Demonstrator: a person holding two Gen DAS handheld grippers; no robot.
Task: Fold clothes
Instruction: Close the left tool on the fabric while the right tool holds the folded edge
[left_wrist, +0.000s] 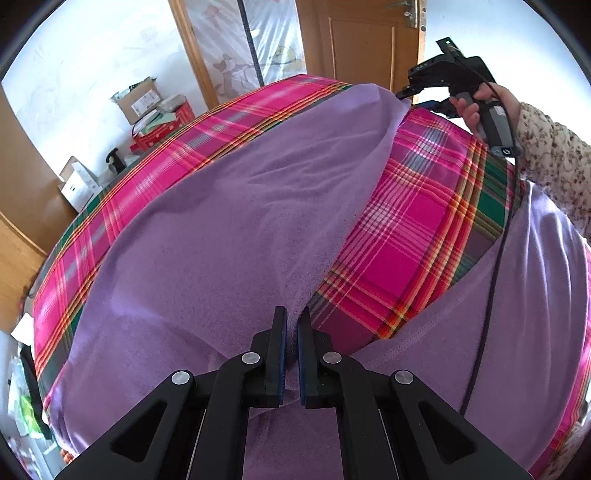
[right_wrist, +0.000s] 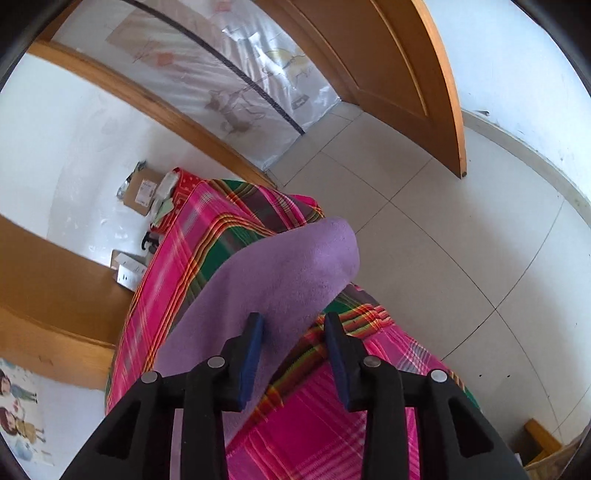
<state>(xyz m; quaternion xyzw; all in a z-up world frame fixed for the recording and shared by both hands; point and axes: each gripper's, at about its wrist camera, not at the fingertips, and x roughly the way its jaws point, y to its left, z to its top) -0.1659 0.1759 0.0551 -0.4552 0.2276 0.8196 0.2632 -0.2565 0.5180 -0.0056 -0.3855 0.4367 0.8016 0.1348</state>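
The purple fleece garment (left_wrist: 229, 221) sprawls across the pink plaid bed (left_wrist: 413, 221); it looks soft, light and floppy, best taken by its edges. My left tongs (left_wrist: 291, 332) pinch it at 6 o'clock; my right tongs (right_wrist: 293, 332) gape around a far end at 1 o'clock. Beyond are tiled floor (right_wrist: 443, 221) and a wooden door (right_wrist: 388, 66).

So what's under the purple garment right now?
The purple garment lies on a pink plaid cloth, which shows around it. Whatever the cloth covers is hidden.
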